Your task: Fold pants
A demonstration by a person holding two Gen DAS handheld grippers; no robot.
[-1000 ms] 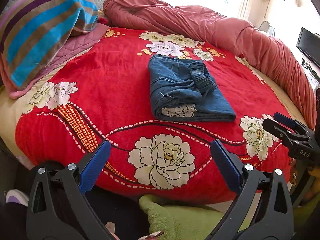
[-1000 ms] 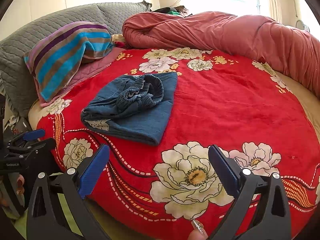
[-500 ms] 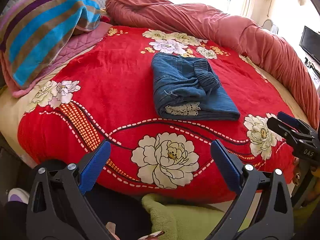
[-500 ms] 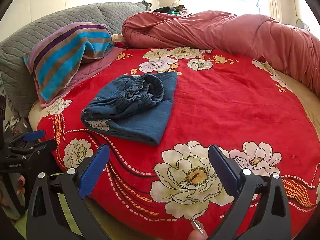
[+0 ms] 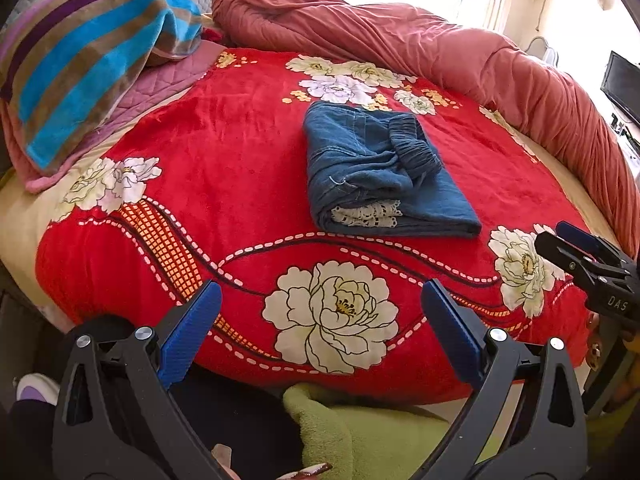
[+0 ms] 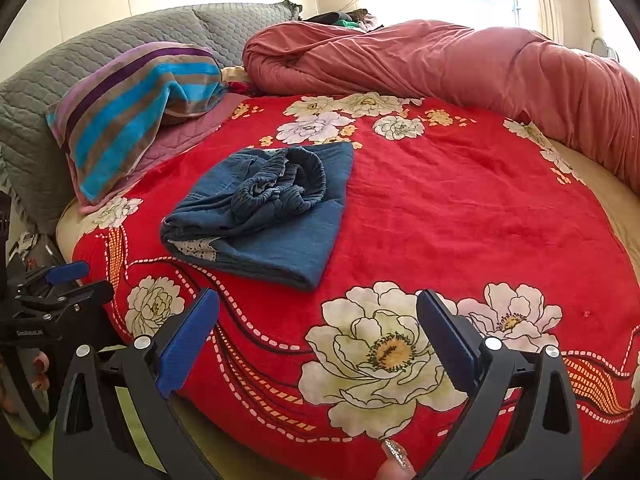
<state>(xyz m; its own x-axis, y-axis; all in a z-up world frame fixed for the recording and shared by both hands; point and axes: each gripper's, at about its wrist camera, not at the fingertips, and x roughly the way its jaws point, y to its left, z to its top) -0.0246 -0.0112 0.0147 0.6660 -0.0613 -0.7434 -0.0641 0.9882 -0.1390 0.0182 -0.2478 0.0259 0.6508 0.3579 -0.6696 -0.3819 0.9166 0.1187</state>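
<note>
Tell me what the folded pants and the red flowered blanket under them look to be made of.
Folded pants: looks like soft, washed blue denim or a denim-like cotton, matte, with pale stitching, a gathered elastic waistband and white lace trim at one edge.
Red flowered blanket: looks like plush fleece, with a slightly shiny, brushed nap; fibre cannot be told.

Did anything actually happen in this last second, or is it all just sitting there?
Very little. The left tongs eased slightly toward the bed, so the folded pants sit a touch nearer in their view. Nothing was gripped or let go. The right tongs stayed open and empty, and the pants lay unmoved on the red blanket.
</note>
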